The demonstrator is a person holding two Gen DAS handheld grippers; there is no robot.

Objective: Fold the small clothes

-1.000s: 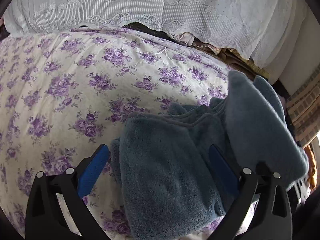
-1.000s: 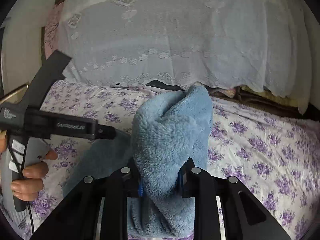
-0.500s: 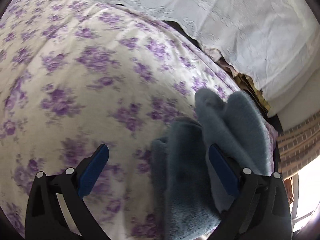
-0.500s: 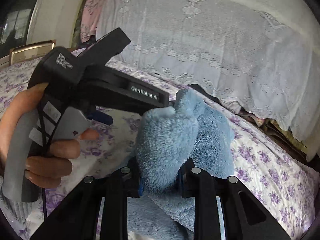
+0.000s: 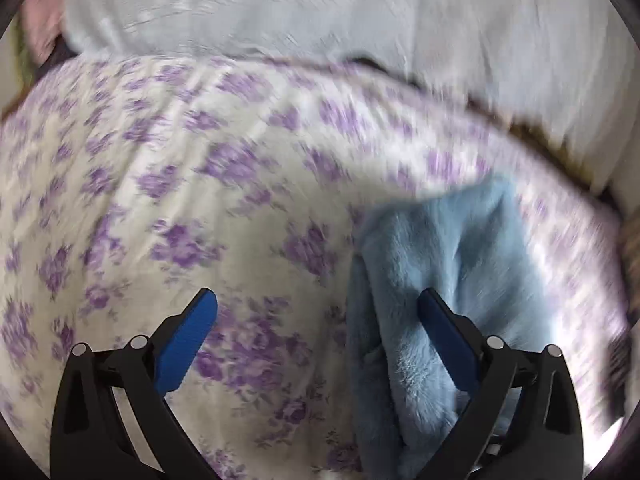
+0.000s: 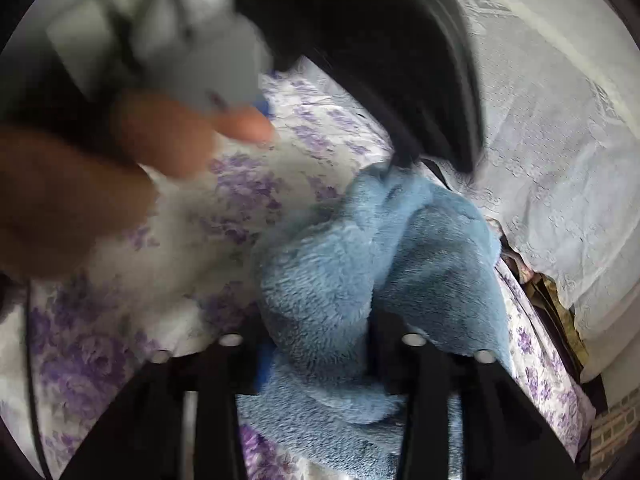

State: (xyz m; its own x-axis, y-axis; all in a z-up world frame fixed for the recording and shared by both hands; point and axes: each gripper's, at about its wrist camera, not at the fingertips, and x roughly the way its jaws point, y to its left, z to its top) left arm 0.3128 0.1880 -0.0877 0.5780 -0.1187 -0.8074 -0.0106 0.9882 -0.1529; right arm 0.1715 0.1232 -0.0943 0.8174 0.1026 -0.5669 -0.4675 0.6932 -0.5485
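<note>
A light blue fleece garment (image 5: 452, 264) lies bunched on the purple-flowered bedspread (image 5: 192, 184). My left gripper (image 5: 316, 296) stands open over the bedspread. Its right finger (image 5: 444, 340) is over the garment's left edge, and nothing is pinched. In the right wrist view a thick fold of the same garment (image 6: 320, 280) bulges up between the jaws of my right gripper (image 6: 320, 348). Those jaws are opening, with the fleece still filling the gap. The rest of the garment (image 6: 448, 272) spreads to the right on the bed.
A person's hand (image 6: 120, 168), blurred, holds the left gripper's black and grey body (image 6: 380, 60) close above the garment in the right wrist view. A white lace cover (image 6: 560, 160) drapes the back. The flowered bedspread stretches to the left.
My right gripper's jaws have widened around the fleece fold, and it has rolled and sunk toward the bed. The hand with the left gripper now looms much closer in the right wrist view.
</note>
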